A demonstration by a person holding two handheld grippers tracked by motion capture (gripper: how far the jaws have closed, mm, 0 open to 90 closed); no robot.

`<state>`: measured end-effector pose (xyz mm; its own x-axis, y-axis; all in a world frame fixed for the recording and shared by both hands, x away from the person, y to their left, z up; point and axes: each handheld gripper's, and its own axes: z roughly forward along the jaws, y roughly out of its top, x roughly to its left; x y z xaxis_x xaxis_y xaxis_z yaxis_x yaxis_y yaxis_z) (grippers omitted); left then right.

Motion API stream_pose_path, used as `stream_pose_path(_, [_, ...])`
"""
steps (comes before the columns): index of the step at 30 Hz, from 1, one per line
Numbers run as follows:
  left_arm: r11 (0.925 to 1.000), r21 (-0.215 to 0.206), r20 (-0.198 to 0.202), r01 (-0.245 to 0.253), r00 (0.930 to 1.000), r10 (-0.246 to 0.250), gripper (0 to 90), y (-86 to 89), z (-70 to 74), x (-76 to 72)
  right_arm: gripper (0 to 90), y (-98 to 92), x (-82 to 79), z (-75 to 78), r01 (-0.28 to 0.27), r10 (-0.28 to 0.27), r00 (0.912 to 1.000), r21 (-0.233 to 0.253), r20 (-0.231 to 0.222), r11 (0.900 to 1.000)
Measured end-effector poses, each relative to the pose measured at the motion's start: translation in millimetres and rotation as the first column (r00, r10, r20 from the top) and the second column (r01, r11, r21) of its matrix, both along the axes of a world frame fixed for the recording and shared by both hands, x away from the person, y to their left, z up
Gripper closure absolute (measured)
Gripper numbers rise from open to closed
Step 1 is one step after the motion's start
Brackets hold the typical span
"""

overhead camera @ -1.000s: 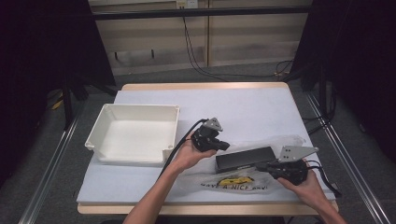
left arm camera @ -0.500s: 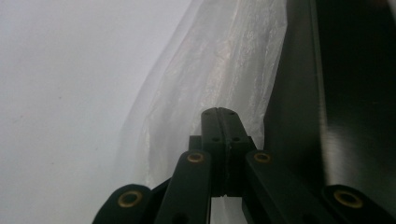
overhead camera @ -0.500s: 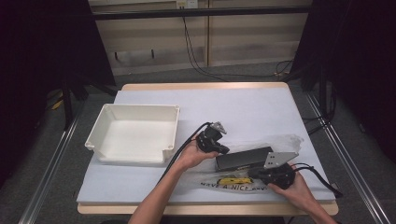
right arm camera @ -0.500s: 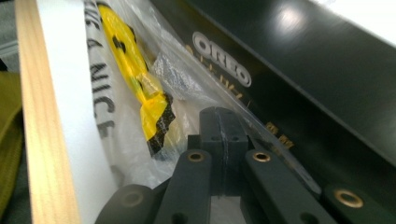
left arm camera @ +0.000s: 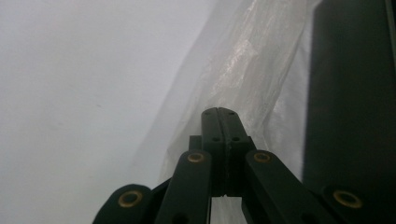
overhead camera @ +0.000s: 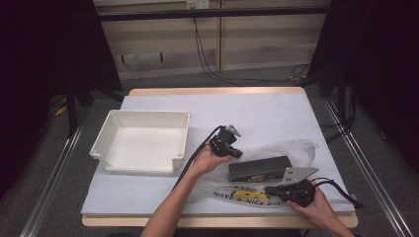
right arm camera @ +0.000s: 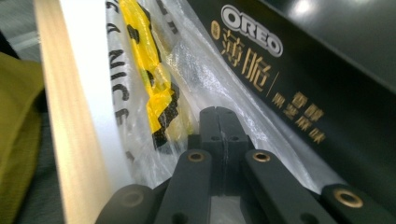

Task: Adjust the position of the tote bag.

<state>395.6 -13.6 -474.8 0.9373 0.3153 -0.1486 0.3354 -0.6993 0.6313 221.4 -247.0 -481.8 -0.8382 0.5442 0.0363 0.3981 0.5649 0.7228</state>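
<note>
A black Oreo box [overhead camera: 259, 168] [right arm camera: 303, 84] lies on a clear plastic bag [overhead camera: 301, 148] printed with black letters and a yellow smiley [right arm camera: 156, 93]. My left gripper [overhead camera: 236, 153] [left arm camera: 222, 112] is at the bag's left edge, beside the box [left arm camera: 350, 93]. Its jaws are pressed together where a fold of the film [left arm camera: 243, 60] meets their tips. My right gripper [overhead camera: 271, 189] [right arm camera: 219, 112] sits low at the bag's front edge, just in front of the box. It is shut too, with crinkled film [right arm camera: 205, 70] at its tips.
A white empty tray [overhead camera: 106, 136] stands on the left of the white table top [overhead camera: 257, 113]. The wooden front edge of the table [right arm camera: 60, 116] runs close behind my right gripper. Cables trail from both grippers.
My right gripper has slid left along the front edge toward the smiley print. My left gripper has shifted slightly right and down onto the bag's edge. The bag's far side has puffed up.
</note>
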Motion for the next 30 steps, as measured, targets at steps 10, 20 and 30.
stream_pose_path(10, [0.9987,0.002,0.017,-0.052,0.9985,0.052,90.0,-1.5,-0.8,15.7,90.0,-5.0,-11.6,-0.6,-0.003,0.003,1.0,0.007,0.003,1.0])
stream_pose_path(20, [0.9955,-0.032,-0.003,-0.089,0.996,0.089,90.0,0.3,-3.9,22.5,90.0,-6.8,-23.3,0.1,-0.02,0.02,0.9998,0.009,0.002,1.0])
stream_pose_path(30, [0.9963,-0.039,-0.004,-0.077,0.997,0.077,90.0,3.1,-1.8,19.5,84.4,-10.3,-21.7,5.3,0.003,-0.006,0.9992,0.079,0.039,0.997])
